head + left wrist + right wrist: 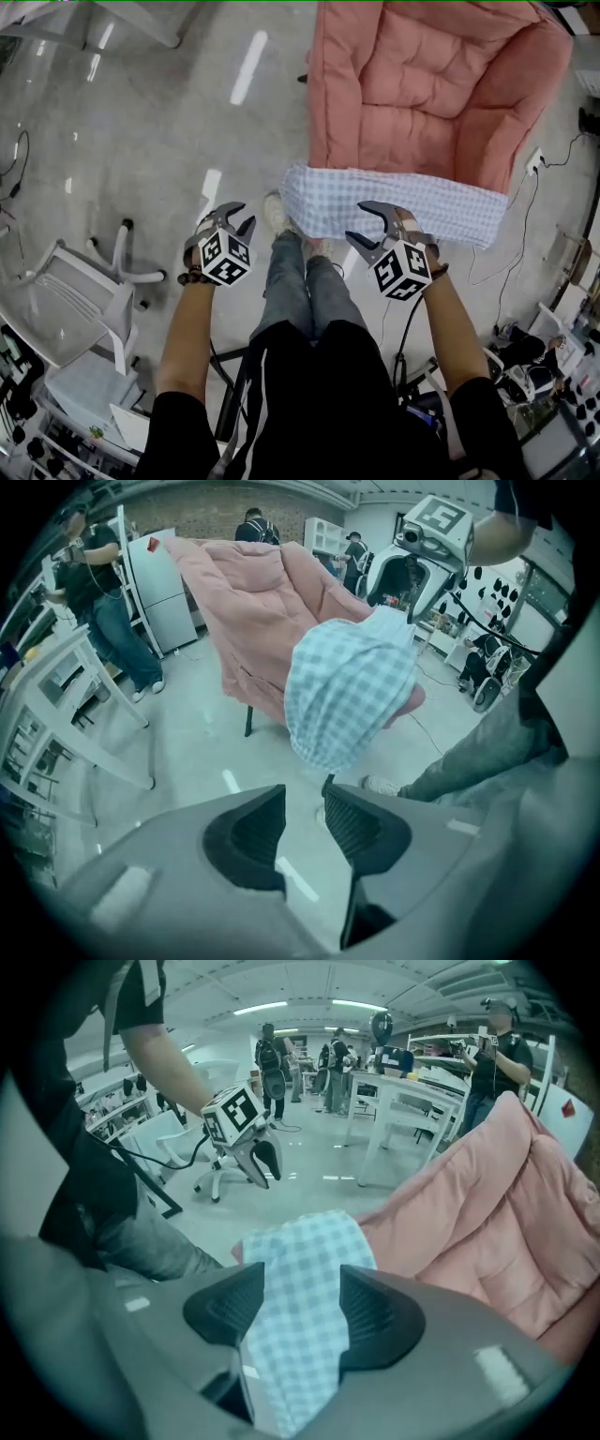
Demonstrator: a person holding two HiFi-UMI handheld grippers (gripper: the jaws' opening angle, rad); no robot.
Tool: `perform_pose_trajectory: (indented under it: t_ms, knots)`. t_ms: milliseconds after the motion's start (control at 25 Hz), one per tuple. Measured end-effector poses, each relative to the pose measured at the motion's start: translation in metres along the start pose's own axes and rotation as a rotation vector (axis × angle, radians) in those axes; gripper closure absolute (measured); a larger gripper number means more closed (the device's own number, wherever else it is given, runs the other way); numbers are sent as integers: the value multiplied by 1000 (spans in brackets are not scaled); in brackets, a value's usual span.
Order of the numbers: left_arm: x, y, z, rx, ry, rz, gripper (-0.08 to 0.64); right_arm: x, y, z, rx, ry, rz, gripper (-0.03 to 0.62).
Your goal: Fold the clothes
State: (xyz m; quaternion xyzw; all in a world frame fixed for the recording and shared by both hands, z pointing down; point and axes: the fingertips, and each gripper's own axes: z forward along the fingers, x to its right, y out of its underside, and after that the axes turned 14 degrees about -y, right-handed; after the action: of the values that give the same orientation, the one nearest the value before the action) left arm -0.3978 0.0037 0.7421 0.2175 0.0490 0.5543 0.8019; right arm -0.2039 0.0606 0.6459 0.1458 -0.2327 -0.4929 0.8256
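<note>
**Left gripper** (239,217): the jaws stand narrowly apart with nothing between them. Only bare floor (202,752) shows through the gap in the left gripper view. It points steeply down, clear of the garment.

**Right gripper** (361,222): the jaws stand moderately wide. In the right gripper view the checked cloth (305,1241) runs through the gap, but neither pad presses on it, so there is no grip.

**Checked cloth** (403,202): a pale blue-and-white band lies along the front edge of the pink padded seat (422,84). Its near edge is directly under the right gripper's jaws. It is ahead of the left gripper and off to that gripper's right, apart from it.

**Pink padded seat**: it stands beyond both grippers and rises behind the cloth.

**Person**: the jeans-clad legs (300,291) are between the two grippers. One white shoe (277,214) is just beside the left gripper's tips.
</note>
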Motion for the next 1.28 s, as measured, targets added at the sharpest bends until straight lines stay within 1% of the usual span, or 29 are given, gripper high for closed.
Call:
perform_pose_trajectory:
  t_ms: [200,320,400,560,600,680,760,880,1000,1120,1280]
  knots:
    - [-19,-24,1,39,35,9,423,31,-27,-10,19,44,6,348]
    - [-23,-31,15,52,56,-16,423,49,-39,-1,38,68,-7,367]
    - [-24,-34,24,59,47,-77,424,57,-46,8,47,69,-22,382]
    - [-26,-34,23,71,4,-291,426,63,-63,27,25,37,-59,387]
    - [-24,-31,16,73,2,-331,426,61,-69,31,20,30,-59,388]
    - [-17,-27,-3,85,11,-379,426,55,-79,36,23,20,-36,399]
    - [-15,-28,-26,102,22,-400,426,46,-88,33,36,15,-1,411]
    - [-20,-39,-59,124,20,-394,426,36,-91,15,59,33,45,413]
    - [-31,-61,-78,153,4,-343,426,39,-82,-16,107,106,125,413]
    - [-31,-101,-90,176,-14,-285,426,45,-60,-62,175,176,219,413]
    - [-14,-160,-88,207,-16,-175,426,50,-11,-108,223,264,286,413]
